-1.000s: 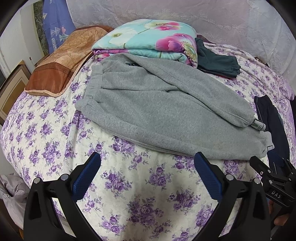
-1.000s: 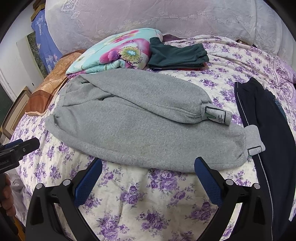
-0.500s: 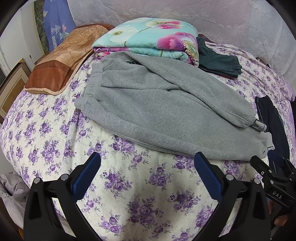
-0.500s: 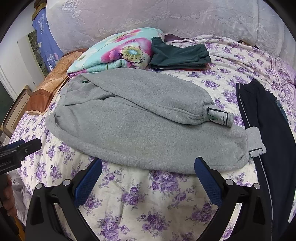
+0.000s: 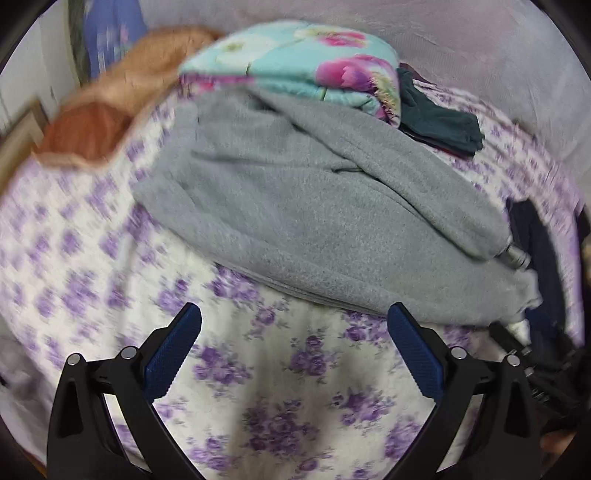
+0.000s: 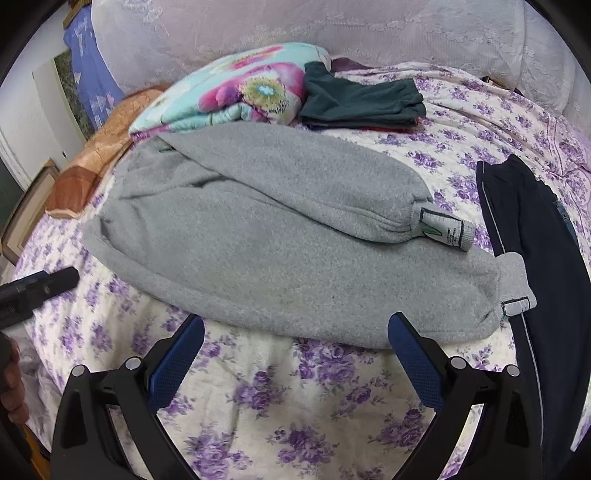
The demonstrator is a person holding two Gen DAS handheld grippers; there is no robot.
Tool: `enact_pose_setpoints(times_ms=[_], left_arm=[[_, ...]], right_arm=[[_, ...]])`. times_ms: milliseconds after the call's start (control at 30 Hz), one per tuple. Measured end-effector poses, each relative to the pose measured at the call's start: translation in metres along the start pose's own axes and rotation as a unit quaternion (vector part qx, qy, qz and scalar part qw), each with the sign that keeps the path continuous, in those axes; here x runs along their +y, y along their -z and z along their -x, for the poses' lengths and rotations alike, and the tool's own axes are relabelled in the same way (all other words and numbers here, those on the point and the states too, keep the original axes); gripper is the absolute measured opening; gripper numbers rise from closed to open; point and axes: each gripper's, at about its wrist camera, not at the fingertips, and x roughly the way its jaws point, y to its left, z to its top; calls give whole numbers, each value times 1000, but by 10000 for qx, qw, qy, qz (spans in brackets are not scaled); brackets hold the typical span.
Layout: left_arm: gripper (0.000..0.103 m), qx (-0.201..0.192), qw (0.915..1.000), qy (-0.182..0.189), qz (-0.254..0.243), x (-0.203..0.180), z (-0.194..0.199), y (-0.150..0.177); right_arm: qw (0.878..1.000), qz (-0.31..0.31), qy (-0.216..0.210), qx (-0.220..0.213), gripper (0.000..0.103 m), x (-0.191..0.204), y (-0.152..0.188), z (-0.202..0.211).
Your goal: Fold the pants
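Grey fleece pants (image 5: 314,206) (image 6: 280,236) lie across a bed with a purple-flowered cover (image 5: 280,387), one leg laid over the other, waistband at the left and cuffs at the right. My left gripper (image 5: 293,325) hovers open over the cover just short of the pants' near edge, holding nothing. My right gripper (image 6: 295,332) is open too, with its right finger close to the lower leg's hem near the cuff (image 6: 517,284). The left gripper's body (image 6: 37,288) shows at the left edge of the right wrist view.
A folded floral quilt (image 6: 240,96) and a folded dark green garment (image 6: 362,99) lie behind the pants. Dark navy trousers (image 6: 535,229) lie at the right. An orange pillow (image 5: 110,110) sits at the back left. A lace-covered headboard (image 6: 332,33) stands behind.
Both grippers have moved forward toward the pants. The left wrist view swung, with blur, and now sees the pants closer. The pants have not moved.
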Motion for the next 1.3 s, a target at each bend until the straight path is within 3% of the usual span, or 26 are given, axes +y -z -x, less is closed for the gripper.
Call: enact_pose_setpoints(times_ms=[67, 267, 400, 500, 567, 600, 633, 667, 733, 833, 967, 1000, 1033, 1067, 1133, 1167, 1233, 1300], left_arm=[[98, 231, 9985, 126, 482, 25, -16, -7], [96, 445, 9890, -339, 1369, 84, -47, -44], [78, 551, 9872, -416, 1437, 91, -73, -80], [73, 645, 9840, -451, 1598, 93, -95, -98], [50, 816, 9818, -534, 1627, 93, -112, -106], [26, 876, 9800, -688, 1651, 94, -118, -108], [17, 909, 9776, -818, 1714, 95, -122, -110], [15, 861, 9746, -796, 1910, 99, -120, -110], [10, 666, 9719, -718, 2139, 103, -110, -108], [9, 279, 9754, -926, 1980, 99, -85, -98], [9, 53, 9755, -892, 2012, 98, -63, -78], [9, 46, 9752, -860, 2039, 100, -60, -74], [9, 44, 9751, -832, 2054, 102, -59, -72], [9, 38, 9752, -816, 2055, 104, -55, -67], [9, 6, 9748, -790, 2086, 104, -53, -63], [9, -110, 9749, -758, 2092, 103, -50, -62], [8, -241, 9761, -771, 2018, 104, -46, -61], [8, -400, 9770, -668, 1987, 102, -33, -60]], right_arm=[[9998, 116, -22, 172, 100, -2, 2, -10], [9987, 97, -186, 465, 100, -16, 6, -36], [9960, -238, -635, 585, 100, -32, 4, -44], [9948, -418, -731, 570, 100, -44, 4, -42], [9953, -480, -647, 543, 100, -55, 7, -38], [9949, -542, -655, 542, 100, -60, 8, -37], [9942, -666, -676, 503, 100, -69, 11, -33], [9937, -777, -678, 446, 100, -77, 12, -30], [9924, -1114, -430, 294, 100, -99, 16, -23], [9820, -1870, 260, 99, 100, -137, 21, -19], [9631, -2653, 436, 101, 100, -170, 18, -37], [9579, -2833, 419, 204, 98, -175, 18, -48], [9533, -2989, 317, 284, 87, -179, 17, -58], [9496, -3073, 425, 450, 70, -181, 17, -71], [9384, -3374, 503, 551, 49, -186, 20, -83], [9362, -3465, 340, 484, 26, -187, 20, -83], [9366, -3477, -53, 428, 20, -187, 19, -74], [9493, -3135, -175, 181, 19, -180, 17, -44]])
